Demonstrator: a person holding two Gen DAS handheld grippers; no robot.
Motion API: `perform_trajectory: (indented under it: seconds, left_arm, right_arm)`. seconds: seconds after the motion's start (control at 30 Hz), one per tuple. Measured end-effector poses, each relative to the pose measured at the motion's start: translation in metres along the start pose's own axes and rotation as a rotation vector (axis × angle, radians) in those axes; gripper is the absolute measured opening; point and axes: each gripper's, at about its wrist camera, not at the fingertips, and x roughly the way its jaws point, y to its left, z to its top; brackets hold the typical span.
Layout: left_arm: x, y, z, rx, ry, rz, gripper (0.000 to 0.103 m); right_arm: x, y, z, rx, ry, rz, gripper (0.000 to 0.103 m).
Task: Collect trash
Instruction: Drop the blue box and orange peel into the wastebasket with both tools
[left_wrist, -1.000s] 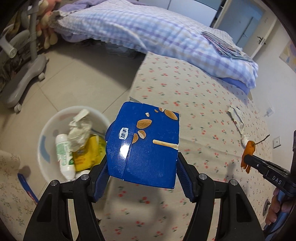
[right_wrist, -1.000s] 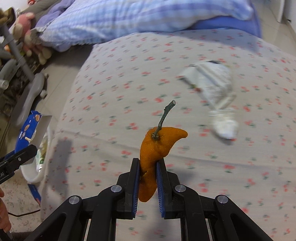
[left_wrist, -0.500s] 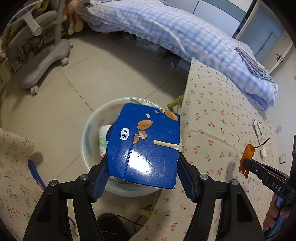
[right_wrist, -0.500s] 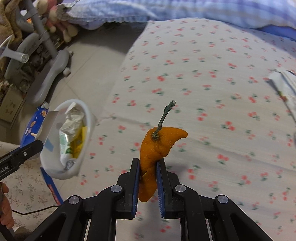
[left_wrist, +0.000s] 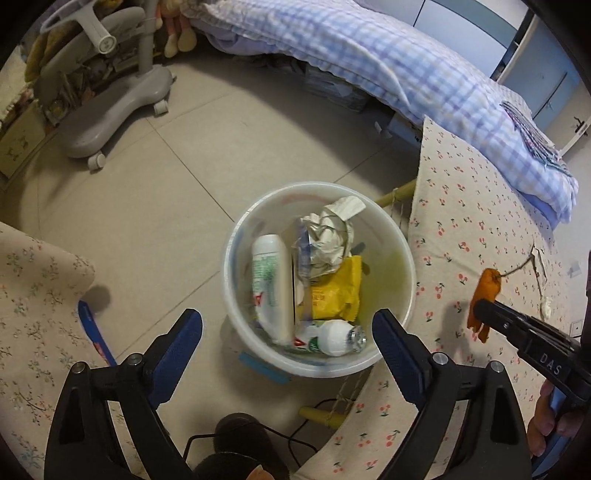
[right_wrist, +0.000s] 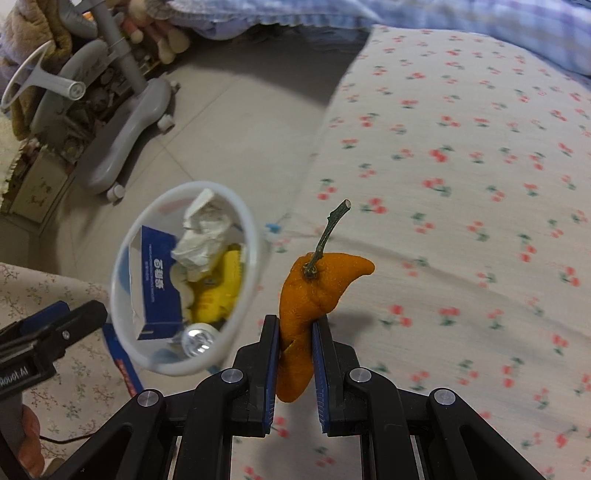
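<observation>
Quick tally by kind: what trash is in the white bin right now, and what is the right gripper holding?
In the white bin:
Plastic bottles: 2
Crumpled paper: 1
Yellow wrapper: 1
Blue box: 1
In the right gripper:
Orange peel: 1
Total: 6

A home bedroom: ahead of the fingers lies a bed (left_wrist: 388, 70) under a checked quilt, with soft toys (left_wrist: 177, 37) and a wheeled stand (left_wrist: 118, 107) on the tiled floor (left_wrist: 155, 192), and wardrobe doors (left_wrist: 546, 88) beyond.
</observation>
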Motion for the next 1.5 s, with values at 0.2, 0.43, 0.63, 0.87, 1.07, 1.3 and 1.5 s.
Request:
perform_trajectory:
  seconds: [0.2, 0.43, 0.63, 0.87, 1.07, 1.3, 1.5]
  left_arm:
    - [-0.005, 0.014, -0.002, 0.011, -0.018, 0.048, 0.095]
    - [-0.011, 0.031, -0.003, -0.008, -0.020, 0.040, 0.095]
    - [-0.013, 0.028, -0.003, -0.003, -0.022, 0.039, 0.095]
    - [-0.018, 0.021, -0.002, -0.004, -0.019, 0.013, 0.095]
    - [-0.019, 0.000, 0.000, 0.011, -0.023, -0.019, 0.095]
    - [-0.016, -0.044, -0.002, 0.065, -0.021, -0.042, 0.095]
    - [-0.009, -0.081, -0.003, 0.083, -0.009, -0.071, 0.095]
  right_arm:
    - [0.019, 0.023, 0.008, -0.031, 0.001, 0.031, 0.015]
    - [0.033, 0.037, 0.015, -0.050, -0.015, 0.062, 0.017]
    - [0.028, 0.050, 0.013, -0.097, -0.046, 0.114, 0.019]
    - [0.002, 0.044, 0.008, -0.090, -0.113, 0.137, 0.064]
    - [-0.034, 0.014, 0.004, -0.092, -0.177, -0.043, 0.069]
    - [-0.073, -0.070, -0.003, 0.043, -0.203, -0.168, 0.070]
    - [-0.101, -0.140, -0.014, 0.139, -0.204, -0.231, 0.070]
